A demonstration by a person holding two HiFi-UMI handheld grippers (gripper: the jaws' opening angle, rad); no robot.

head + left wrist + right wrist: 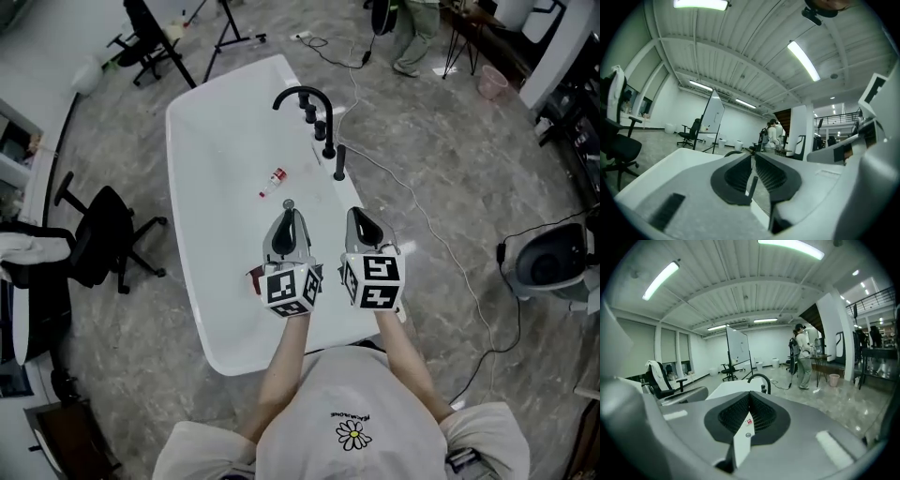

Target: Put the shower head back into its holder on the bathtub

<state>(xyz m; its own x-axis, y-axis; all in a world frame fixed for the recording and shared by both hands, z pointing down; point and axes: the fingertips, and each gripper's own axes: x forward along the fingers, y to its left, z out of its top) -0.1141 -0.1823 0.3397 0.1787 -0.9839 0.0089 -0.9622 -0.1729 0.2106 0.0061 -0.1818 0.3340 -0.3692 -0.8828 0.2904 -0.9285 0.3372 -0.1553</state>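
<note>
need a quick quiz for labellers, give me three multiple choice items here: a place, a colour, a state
1. Where does the small bottle lie? A) in the bathtub B) on the floor C) on the office chair
2. What colour is the faucet? A) chrome B) black C) white
3. How is the right gripper? A) wide open B) shut on the bottle C) shut, empty

1 A: it lies on the tub's white bottom.
2 B: its arch is black.
3 C: the pads meet with nothing between.
</note>
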